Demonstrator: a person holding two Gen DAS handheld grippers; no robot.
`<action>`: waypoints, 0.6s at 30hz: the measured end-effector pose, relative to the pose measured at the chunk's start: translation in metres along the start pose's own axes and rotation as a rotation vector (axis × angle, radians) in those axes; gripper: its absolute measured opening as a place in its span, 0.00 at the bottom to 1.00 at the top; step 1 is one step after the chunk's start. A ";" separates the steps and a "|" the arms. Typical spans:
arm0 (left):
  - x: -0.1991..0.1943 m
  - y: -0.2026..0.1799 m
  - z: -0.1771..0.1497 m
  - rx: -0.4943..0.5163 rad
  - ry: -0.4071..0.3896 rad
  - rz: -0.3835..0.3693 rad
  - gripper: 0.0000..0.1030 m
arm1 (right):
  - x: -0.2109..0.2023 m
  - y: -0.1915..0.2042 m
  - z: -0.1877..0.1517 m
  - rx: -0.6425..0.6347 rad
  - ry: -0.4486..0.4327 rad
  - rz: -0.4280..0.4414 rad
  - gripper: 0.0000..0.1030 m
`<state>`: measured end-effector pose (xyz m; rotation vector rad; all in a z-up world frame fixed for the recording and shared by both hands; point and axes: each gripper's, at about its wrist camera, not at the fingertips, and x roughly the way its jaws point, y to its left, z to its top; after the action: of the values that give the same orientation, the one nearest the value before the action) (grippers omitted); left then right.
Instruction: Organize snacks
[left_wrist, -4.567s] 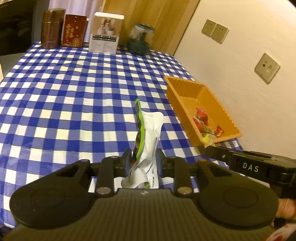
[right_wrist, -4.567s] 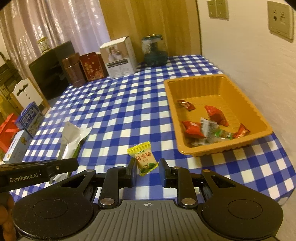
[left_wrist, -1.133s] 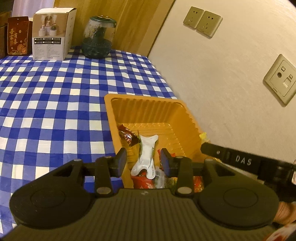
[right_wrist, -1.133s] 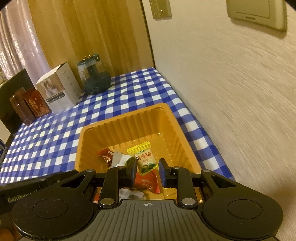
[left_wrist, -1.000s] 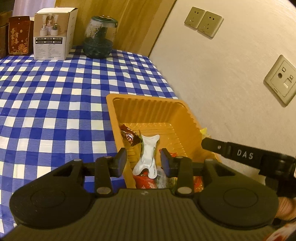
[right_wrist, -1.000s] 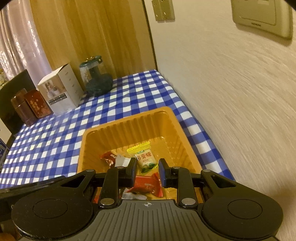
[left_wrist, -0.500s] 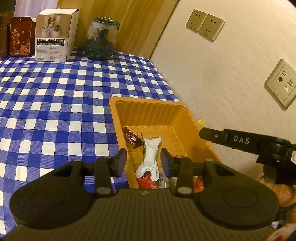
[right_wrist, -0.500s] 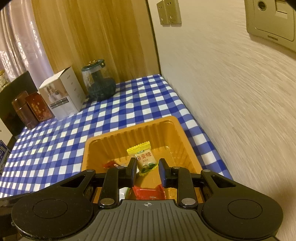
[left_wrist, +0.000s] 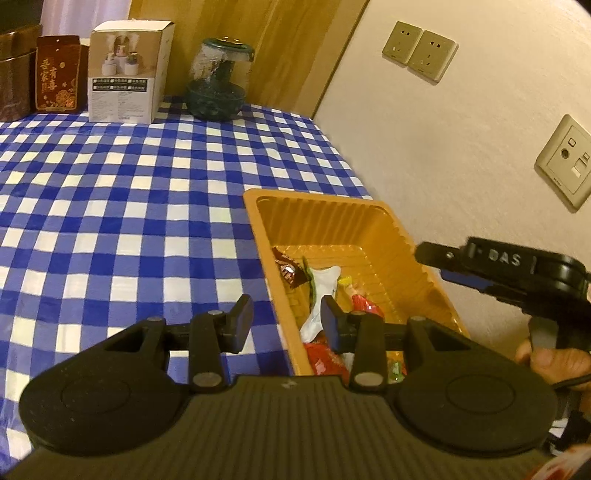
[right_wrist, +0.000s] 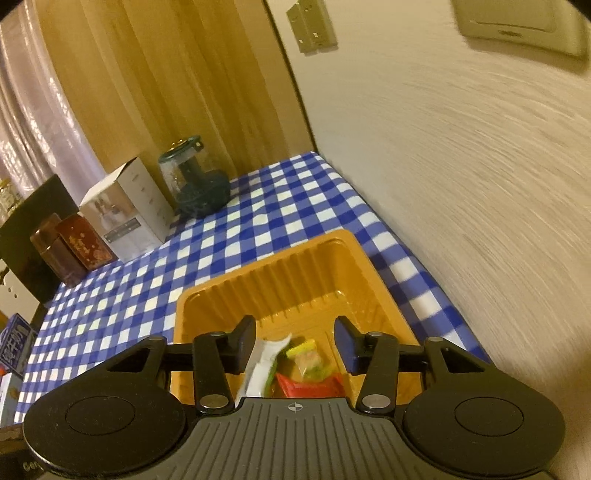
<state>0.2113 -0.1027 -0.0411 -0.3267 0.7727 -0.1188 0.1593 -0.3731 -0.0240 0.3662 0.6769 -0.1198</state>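
We're over the orange tray (left_wrist: 317, 201) now, which sits on the blue-and-white checked tablecloth (left_wrist: 129, 206) close to the wall. The right gripper (right_wrist: 295, 343) points down into it and its jaws are opening. The yellow candy (right_wrist: 304, 356) shows between the fingers, but neither pad touches it, and it looks to be down among the other sweets, just above a red wrapper (right_wrist: 310, 386). The left gripper (left_wrist: 286, 321) hangs over the tray's near left corner with its jaws parted and nothing pinched. One finger is over the cloth and the other over the tray. The white-and-green packet (left_wrist: 321, 286) lies inside the tray, its lower end running behind the right-hand finger; we can't tell whether it brushes that finger. A brown wrapper (left_wrist: 286, 266) lies just beyond it towards the tray's far wall. From the left camera we also see the other tool coming in from the right over the tray's wall side, with the person's hand (left_wrist: 550, 363) on its handle. At the far end of the table stand a glass jar (left_wrist: 218, 88), a white box (left_wrist: 125, 74) and a red tin (left_wrist: 57, 74), well apart from the tray.
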 end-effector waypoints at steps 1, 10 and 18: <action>-0.002 0.001 -0.002 -0.001 0.001 0.004 0.35 | -0.003 -0.002 -0.003 0.012 0.002 -0.004 0.47; -0.029 0.002 -0.013 0.030 0.006 0.033 0.51 | -0.038 -0.003 -0.031 0.053 0.028 -0.023 0.52; -0.066 0.002 -0.022 0.048 -0.013 0.034 0.76 | -0.082 0.017 -0.055 0.054 0.018 -0.029 0.58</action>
<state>0.1488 -0.0916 -0.0120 -0.2686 0.7608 -0.1026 0.0677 -0.3377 -0.0068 0.4100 0.6978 -0.1628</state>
